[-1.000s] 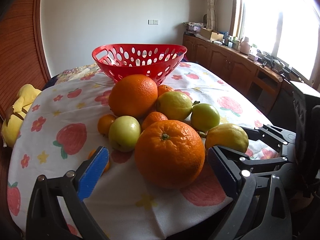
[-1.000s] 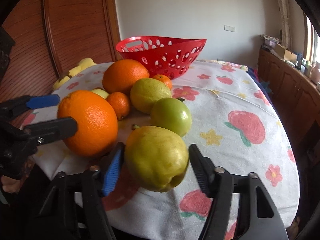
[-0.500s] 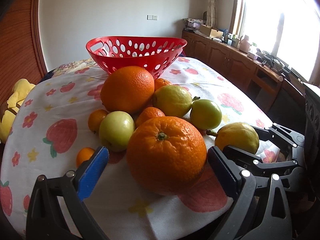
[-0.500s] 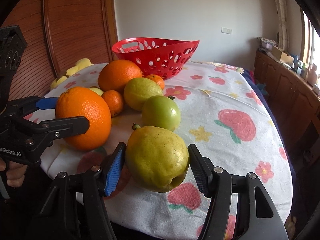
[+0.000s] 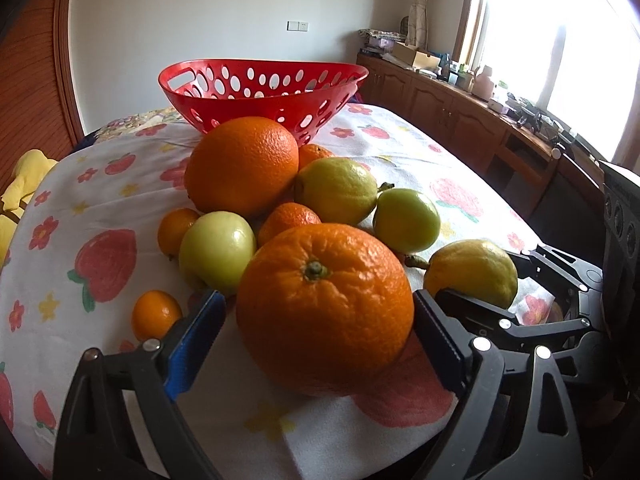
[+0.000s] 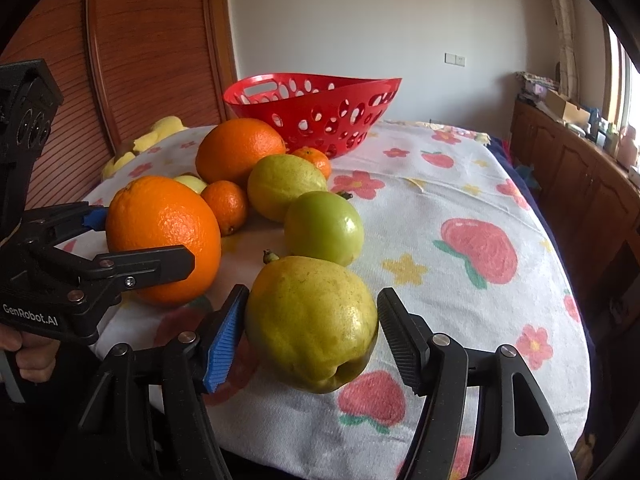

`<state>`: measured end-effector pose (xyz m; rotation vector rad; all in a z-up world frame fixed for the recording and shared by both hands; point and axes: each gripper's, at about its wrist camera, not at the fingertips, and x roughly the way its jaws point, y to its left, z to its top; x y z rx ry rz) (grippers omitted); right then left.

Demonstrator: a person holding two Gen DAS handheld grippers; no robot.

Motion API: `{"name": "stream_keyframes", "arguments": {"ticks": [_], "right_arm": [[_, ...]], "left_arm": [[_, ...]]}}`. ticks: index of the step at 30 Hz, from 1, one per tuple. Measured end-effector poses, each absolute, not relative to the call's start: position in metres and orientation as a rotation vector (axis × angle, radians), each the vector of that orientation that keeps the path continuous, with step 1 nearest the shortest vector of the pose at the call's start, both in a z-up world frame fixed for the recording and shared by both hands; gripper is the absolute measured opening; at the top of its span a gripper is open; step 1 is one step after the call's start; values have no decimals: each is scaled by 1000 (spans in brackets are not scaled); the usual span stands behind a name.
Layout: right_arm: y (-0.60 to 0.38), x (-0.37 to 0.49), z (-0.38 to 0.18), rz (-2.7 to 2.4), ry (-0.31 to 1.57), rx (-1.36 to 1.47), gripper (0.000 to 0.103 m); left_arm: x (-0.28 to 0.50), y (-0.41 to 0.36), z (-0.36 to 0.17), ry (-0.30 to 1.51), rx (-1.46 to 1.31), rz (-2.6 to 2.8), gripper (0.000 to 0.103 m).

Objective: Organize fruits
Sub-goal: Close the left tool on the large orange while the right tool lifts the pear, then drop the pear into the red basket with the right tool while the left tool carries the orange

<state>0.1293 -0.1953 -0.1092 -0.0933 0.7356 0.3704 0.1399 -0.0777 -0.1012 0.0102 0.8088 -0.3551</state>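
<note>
1. Near left on the flowered tablecloth (image 5: pixel 52 208): a small orange (image 5: pixel 156 314) sits alone, just beside the blue pad of the left gripper (image 5: pixel 316 300).
2. Left gripper: jaws wide, astride the near large orange (image 5: pixel 324 308), which rests on the cloth. They have just been closing. A strip of cloth shows between the blue pad and the peel; the black pad on the right looks to be at the skin. No squeeze seen. In the right wrist view, fingers of the left hand (image 6: pixel 28 356) wrap the handle.
3. Centre pile, behind that orange: a pale green fruit (image 5: pixel 218 252), two small oranges, a second large orange (image 5: pixel 244 166), a yellow-green lemon-like fruit (image 5: pixel 338 190) and a green round fruit (image 5: pixel 406 220), all crowded together and touching.
4. Far centre: a red perforated basket (image 5: pixel 260 88), upright, nothing seen inside through the holes.
5. Near right: a yellow fruit (image 6: pixel 312 324) lies between the fingers of the right gripper (image 6: pixel 312 294). Jaws at a middling width and just been opening; a thin gap shows on each side, so the pads bracket the fruit without pressing.
</note>
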Motion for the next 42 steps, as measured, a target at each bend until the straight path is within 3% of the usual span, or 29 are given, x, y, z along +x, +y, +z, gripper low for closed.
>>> {"name": "stream_keyframes", "arguments": {"ticks": [2, 9, 27, 42], "right_arm": [[-194, 131, -113, 374, 750, -86, 67], [-192, 127, -115, 361, 742, -104, 64], [-198, 135, -75, 378, 671, -74, 64], [-181, 214, -9, 391, 572, -109, 64]], "left_arm": [[139, -78, -101, 803, 3, -373, 85], [135, -76, -100, 796, -2, -388, 82], [138, -49, -46, 706, -31, -362, 82], [197, -26, -5, 633, -22, -335, 82]]}}
